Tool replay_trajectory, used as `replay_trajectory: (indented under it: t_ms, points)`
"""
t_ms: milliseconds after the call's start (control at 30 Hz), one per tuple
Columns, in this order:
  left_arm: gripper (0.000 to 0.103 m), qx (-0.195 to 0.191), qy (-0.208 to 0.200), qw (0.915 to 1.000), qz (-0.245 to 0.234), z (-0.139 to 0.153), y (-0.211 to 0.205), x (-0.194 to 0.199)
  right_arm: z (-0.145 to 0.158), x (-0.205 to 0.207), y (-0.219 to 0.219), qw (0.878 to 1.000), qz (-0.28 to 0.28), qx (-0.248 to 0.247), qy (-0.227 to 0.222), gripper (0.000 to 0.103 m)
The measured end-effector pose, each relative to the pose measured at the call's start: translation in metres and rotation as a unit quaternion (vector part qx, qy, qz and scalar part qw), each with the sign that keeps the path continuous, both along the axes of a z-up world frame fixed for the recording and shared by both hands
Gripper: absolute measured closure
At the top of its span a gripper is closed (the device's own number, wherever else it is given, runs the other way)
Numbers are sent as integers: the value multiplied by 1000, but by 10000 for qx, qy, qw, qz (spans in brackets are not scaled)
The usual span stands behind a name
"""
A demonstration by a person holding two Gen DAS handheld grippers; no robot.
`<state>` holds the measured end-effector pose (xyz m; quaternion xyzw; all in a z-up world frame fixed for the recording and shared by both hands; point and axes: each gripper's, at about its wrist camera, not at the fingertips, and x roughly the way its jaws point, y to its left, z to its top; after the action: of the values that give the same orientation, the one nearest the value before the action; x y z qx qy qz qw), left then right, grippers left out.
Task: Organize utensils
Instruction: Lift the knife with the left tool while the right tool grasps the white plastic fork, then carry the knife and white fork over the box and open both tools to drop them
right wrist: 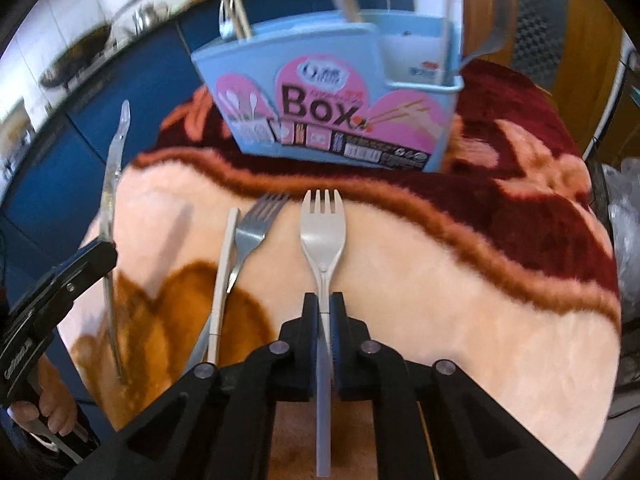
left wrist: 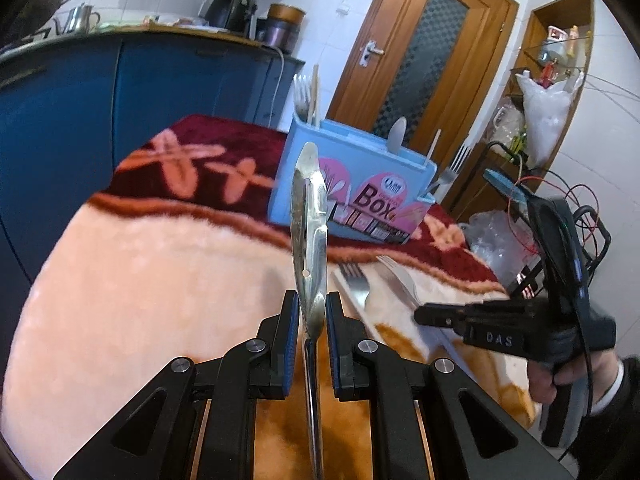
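- The left claw is closed on a shiny metal spoon, gripping it at the neck between the blue pads; the spoon is seen edge-on, bowl pointing up and away, handle running back between the fingers, lifted above the table.
- The right claw is clamped narrow on the handle of a pale grey plastic fork, whose tines point towards the box; whether the fork touches the cloth cannot be told.
- A plush blanket in peach, brown and dark red covers the table.
- Just left of the plastic fork, a metal fork lies on the blanket, with a slim white stick-shaped utensil lying alongside it.
- A light blue plastic cutlery box with a pink "Box" label stands upright on the dark red border at the far side, well apart from both claws.
- Forks, a spoon and chopsticks stand upright in its compartments.
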<state>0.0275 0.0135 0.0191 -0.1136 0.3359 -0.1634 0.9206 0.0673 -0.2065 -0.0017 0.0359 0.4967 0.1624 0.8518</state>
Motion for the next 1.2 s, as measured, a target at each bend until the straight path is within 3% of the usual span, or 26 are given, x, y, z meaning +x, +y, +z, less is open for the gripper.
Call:
replay_trajectory:
  t_ms: [200, 433, 700, 867, 1200]
  points:
    - [90, -68, -345, 9994, 33, 16, -1, 3, 17, -33, -16, 9949, -271, 368, -904, 95]
    - [90, -188, -729, 9971, 142, 37, -2, 13, 36, -54, -24, 9792, -672, 534, -1837, 95]
    - [90, -60, -1160, 9930, 189, 59, -13, 36, 34, -54, -32, 9703, -908, 749, -2114, 95]
    - [90, 67, -1531, 9877, 296, 70, -21, 52, 32, -51, -39, 9679, -988, 855, -2147, 95]
    - [90, -31, -2187, 9745, 499, 100, -27, 93, 29, -45, -52, 9629, -1115, 1033, -2230, 95]
